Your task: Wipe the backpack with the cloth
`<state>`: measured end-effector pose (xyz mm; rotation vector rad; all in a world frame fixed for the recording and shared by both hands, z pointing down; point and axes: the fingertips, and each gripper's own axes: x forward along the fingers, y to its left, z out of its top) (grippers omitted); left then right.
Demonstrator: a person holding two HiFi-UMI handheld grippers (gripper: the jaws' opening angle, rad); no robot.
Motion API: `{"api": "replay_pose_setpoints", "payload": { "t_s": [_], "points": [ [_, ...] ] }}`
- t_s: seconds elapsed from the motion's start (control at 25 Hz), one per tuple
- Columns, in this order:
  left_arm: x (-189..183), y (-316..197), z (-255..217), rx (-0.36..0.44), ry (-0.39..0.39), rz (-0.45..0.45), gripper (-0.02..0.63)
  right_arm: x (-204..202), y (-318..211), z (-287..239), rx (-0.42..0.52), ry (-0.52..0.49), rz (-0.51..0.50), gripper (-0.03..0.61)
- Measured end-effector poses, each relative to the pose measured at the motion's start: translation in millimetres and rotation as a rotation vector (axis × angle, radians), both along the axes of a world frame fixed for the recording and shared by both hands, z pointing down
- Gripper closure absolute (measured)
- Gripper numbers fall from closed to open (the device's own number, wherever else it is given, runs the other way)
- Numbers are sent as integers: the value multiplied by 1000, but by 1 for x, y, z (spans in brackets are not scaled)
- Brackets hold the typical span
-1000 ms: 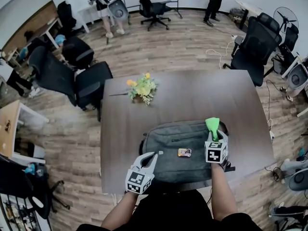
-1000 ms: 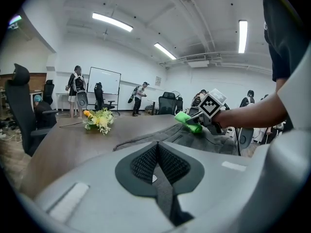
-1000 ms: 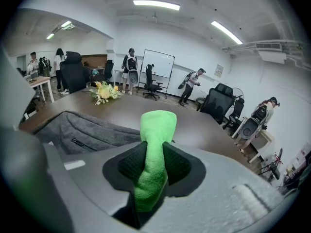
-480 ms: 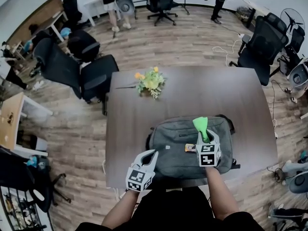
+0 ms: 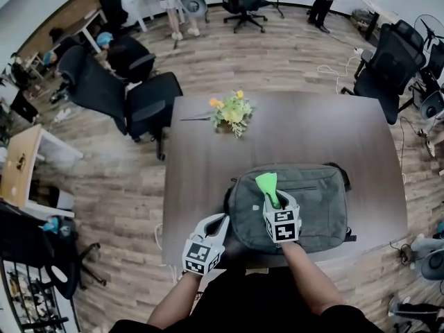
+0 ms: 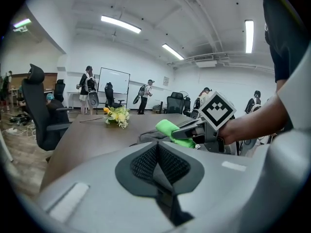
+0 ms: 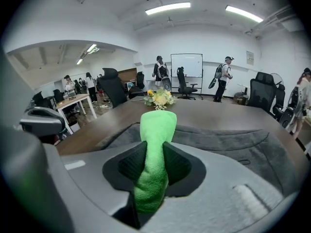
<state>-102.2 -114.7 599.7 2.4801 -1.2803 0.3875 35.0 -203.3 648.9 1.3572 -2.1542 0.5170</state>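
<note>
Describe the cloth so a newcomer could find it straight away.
Find the dark wooden table and the grey backpack lying at its near edge. Over the backpack's left part, the right hand-held gripper pinches a rolled cloth, solid lime green against the grey.

the right claw (image 5: 272, 200) has moved the cloth (image 5: 266, 184) leftward across the backpack (image 5: 316, 200).

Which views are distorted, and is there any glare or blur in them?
Head view: strong fisheye, so the table edges bow; the light is even, with no glare. Left gripper view: black round border, and the ceiling lights are blown out to white. Right gripper view: the same border; the cloth is sharp and well lit.
</note>
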Motion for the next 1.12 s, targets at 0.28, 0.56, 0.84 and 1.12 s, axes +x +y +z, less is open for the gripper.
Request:
{"api": "replay_pose_setpoints", "payload": {
  "t_s": [0.28,0.56,0.84,1.12],
  "points": [
    [-23,5,1,-5,-7,-27,595,-49,16,10,-33,-69,-59,477],
    [-34,13,3,-11,-12,-33,595,-66,20,26,-72,-55,-78,476],
    [-29,15,12,-26,-2,-15,595,-41,20,33,-72,7,-21,476],
    [-3,16,15,-25,12,40,595,1,12,34,-75,67,57,476]
  ]
}}
